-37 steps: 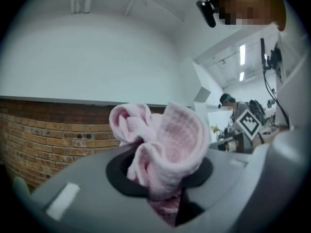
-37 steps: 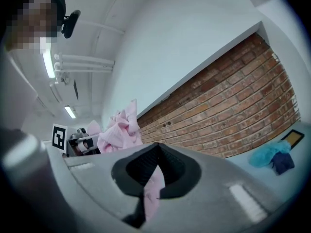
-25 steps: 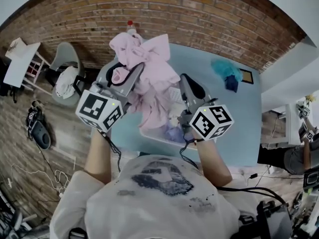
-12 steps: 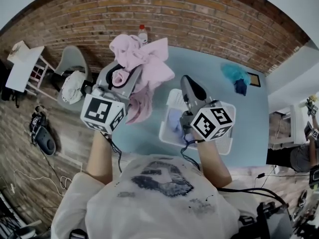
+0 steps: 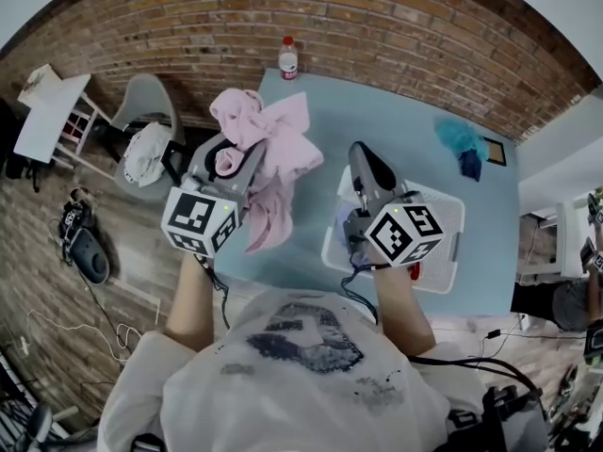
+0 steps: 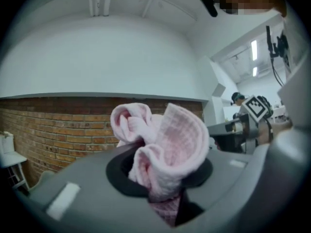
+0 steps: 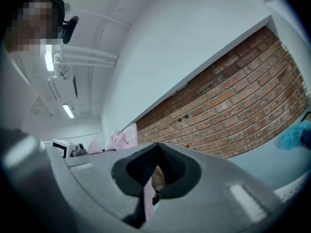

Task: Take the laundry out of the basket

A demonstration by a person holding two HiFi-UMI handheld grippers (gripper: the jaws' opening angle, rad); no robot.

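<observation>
A pink towel-like cloth (image 5: 275,144) hangs bunched from my left gripper (image 5: 236,154), which is raised over the left part of the light blue table (image 5: 396,121). In the left gripper view the jaws are shut on the cloth (image 6: 165,144), which bulges up out of my left gripper (image 6: 163,188). The white laundry basket (image 5: 450,252) stands on the table's near edge, under my right gripper (image 5: 363,154). A lilac piece (image 5: 341,222) lies inside it. My right gripper (image 7: 156,152) is shut, with a pink sliver showing low in its slit. The cloth (image 7: 121,137) is at its left.
A teal cloth (image 5: 459,137) and a dark blue one (image 5: 468,165) lie at the table's far right. A bottle (image 5: 288,57) stands at the far edge by the brick wall. A grey chair (image 5: 141,102) with a white garment (image 5: 149,152) stands left of the table.
The pink cloth has come up out of the basket and swung left with my left gripper; it now hangs clear of the basket. My right gripper stays shut over the basket.
</observation>
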